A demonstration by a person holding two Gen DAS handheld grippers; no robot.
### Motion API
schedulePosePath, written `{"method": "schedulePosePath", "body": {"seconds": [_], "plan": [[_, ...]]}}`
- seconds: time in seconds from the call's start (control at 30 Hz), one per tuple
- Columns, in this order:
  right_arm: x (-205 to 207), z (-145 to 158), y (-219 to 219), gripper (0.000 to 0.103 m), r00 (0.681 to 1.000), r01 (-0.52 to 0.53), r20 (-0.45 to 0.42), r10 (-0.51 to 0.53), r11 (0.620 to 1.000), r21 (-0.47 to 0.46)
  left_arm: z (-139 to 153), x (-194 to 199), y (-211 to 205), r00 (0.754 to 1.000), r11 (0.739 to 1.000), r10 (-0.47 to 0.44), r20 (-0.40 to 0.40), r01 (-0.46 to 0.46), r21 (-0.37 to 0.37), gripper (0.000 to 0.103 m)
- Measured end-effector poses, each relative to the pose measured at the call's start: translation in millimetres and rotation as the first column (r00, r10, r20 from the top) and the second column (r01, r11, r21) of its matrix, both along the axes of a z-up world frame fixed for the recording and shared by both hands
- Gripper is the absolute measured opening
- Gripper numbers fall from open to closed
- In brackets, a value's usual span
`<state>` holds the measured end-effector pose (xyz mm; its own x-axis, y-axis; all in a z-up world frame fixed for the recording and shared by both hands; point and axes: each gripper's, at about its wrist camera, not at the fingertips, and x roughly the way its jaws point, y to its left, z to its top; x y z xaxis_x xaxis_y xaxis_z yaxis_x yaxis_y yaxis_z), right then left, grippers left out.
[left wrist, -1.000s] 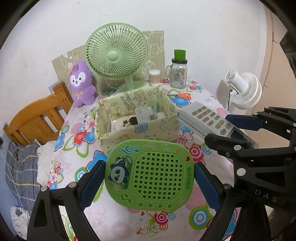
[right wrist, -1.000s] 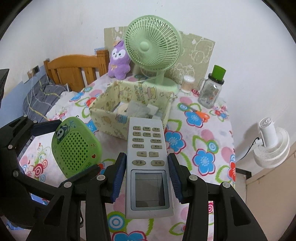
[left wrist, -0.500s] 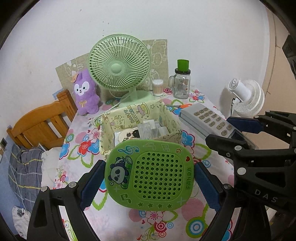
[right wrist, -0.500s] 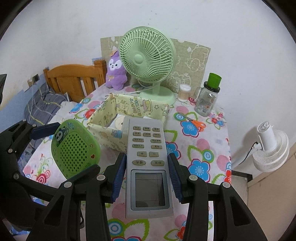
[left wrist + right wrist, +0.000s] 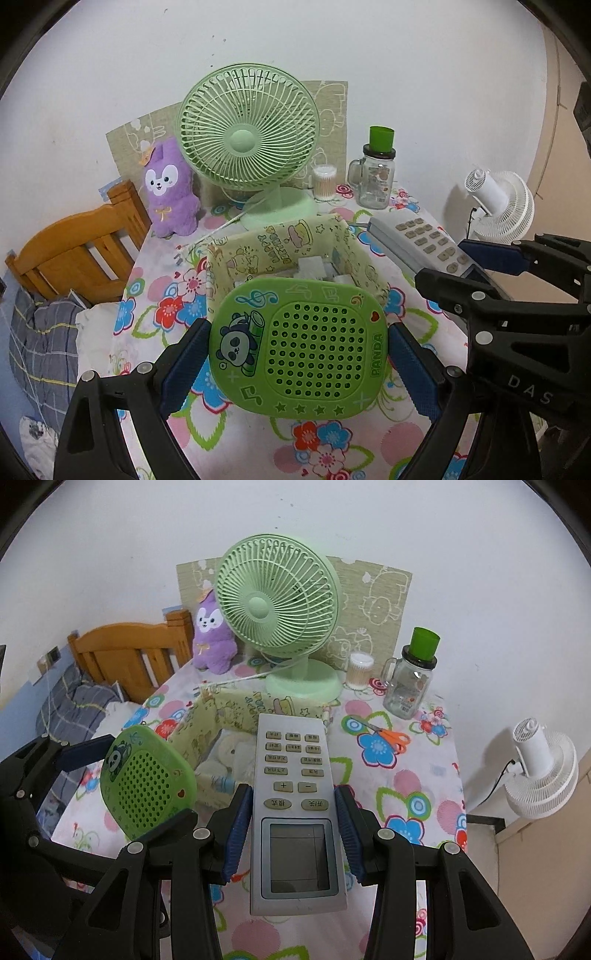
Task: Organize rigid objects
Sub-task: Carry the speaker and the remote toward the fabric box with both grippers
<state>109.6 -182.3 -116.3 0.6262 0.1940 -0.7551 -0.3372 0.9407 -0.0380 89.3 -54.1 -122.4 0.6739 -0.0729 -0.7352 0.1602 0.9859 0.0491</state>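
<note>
Perforated green panda case (image 5: 299, 350); slab-shaped grey remote (image 5: 295, 808).

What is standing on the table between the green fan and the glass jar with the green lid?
A small clear container of cotton swabs stands between the green fan and the glass jar; both wrist views show it, near the wall.

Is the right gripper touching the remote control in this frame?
Touching. The right wrist view shows the right gripper with both blue pads pressed against the long sides of the remote control, which is held clear of the table.
</note>
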Motion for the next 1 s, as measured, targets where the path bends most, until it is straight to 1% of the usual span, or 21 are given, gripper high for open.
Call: {"method": "schedulePosePath", "body": {"seconds": [0.53, 0.77, 1.0], "plan": [[47.7, -11.8, 18.7, 0.048, 0.999, 0.040, -0.017, -0.040, 0.999, -0.007, -10.1, 46.1, 16.7, 1.000, 1.000, 0.000, -0.021, 0.000, -0.014, 0.095], [65.5, -20.5, 23.9, 0.048, 0.997, 0.064, -0.033, -0.064, 0.998, -0.003, -19.2, 67.4, 24.1, 0.999, 1.000, -0.005, -0.043, 0.004, -0.023, 0.095], [82.8, -34.4, 26.5, 0.048, 0.992, 0.109, -0.066, -0.109, 0.994, -0.004, -36.0, 88.1, 30.4, 0.996, 0.998, 0.004, -0.087, -0.009, -0.056, 0.095]]}}
